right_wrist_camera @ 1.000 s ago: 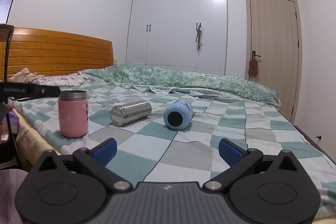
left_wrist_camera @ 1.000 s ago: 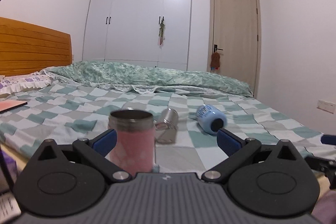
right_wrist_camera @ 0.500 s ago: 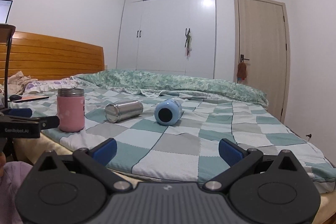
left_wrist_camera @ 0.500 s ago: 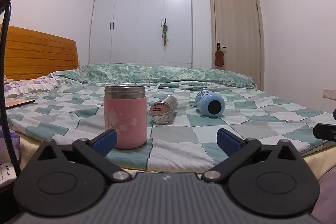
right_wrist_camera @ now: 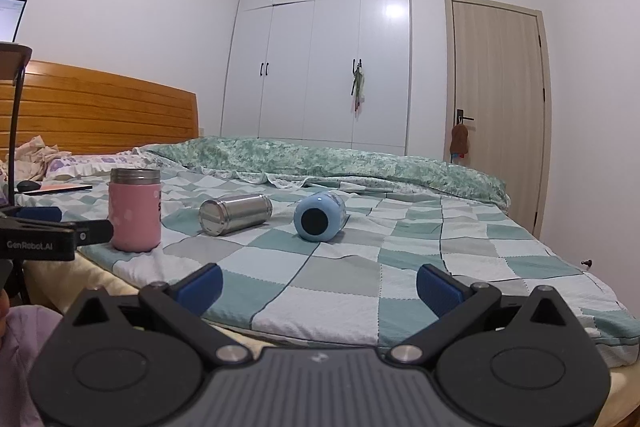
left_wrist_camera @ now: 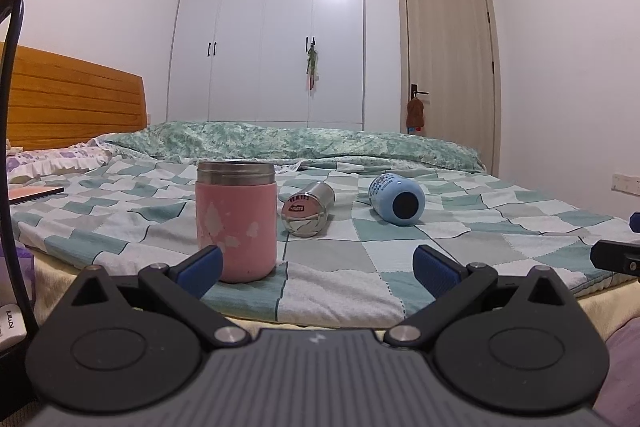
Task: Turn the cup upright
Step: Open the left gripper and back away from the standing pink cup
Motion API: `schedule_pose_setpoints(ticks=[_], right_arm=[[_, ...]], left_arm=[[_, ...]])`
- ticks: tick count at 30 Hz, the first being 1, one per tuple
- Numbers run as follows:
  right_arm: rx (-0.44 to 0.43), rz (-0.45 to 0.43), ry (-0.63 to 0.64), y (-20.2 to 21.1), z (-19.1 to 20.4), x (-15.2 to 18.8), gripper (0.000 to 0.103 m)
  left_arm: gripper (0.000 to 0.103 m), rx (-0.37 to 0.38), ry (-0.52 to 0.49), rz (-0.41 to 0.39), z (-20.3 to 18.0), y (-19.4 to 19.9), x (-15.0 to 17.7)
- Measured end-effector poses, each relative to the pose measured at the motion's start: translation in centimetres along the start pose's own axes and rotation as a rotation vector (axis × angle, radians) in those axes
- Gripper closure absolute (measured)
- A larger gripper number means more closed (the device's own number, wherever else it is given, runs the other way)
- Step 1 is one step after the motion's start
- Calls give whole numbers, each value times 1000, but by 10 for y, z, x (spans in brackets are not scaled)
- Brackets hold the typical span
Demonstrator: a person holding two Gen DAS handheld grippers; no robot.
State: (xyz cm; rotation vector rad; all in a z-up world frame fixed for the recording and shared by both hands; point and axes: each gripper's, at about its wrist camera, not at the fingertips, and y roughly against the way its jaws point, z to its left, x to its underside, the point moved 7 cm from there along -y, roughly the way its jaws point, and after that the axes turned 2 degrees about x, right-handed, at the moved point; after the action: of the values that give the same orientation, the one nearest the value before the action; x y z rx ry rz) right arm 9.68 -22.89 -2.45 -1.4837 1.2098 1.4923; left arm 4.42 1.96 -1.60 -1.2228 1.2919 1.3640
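A pink cup (left_wrist_camera: 236, 221) with a steel rim stands upright near the bed's front edge; it also shows in the right wrist view (right_wrist_camera: 135, 209). A steel cup (left_wrist_camera: 308, 203) (right_wrist_camera: 235, 213) lies on its side behind it. A light blue cup (left_wrist_camera: 396, 199) (right_wrist_camera: 319, 215) lies on its side to the right. My left gripper (left_wrist_camera: 316, 267) is open and empty, just in front of the bed edge, apart from the pink cup. My right gripper (right_wrist_camera: 318, 285) is open and empty, before the bed edge, well short of the blue cup.
The cups rest on a checked green and white bedspread (left_wrist_camera: 352, 259) (right_wrist_camera: 360, 267). A wooden headboard (right_wrist_camera: 100, 115) is at the left, a white wardrobe (left_wrist_camera: 268, 47) and a door (left_wrist_camera: 448, 67) behind. The left gripper's side shows in the right wrist view (right_wrist_camera: 40, 233).
Both grippers have pulled back and dropped lower, away from the cups toward the bed's front edge. The left gripper, earlier close around the pink cup, now stands clear of it. The cups have not moved.
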Motion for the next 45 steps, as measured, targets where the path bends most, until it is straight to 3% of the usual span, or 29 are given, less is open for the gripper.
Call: schedule_pose_setpoints(ticks=[45], right_arm=[[0, 1, 0, -2, 1, 1, 0]], left_arm=[[0, 22, -18, -7, -5, 2, 0]])
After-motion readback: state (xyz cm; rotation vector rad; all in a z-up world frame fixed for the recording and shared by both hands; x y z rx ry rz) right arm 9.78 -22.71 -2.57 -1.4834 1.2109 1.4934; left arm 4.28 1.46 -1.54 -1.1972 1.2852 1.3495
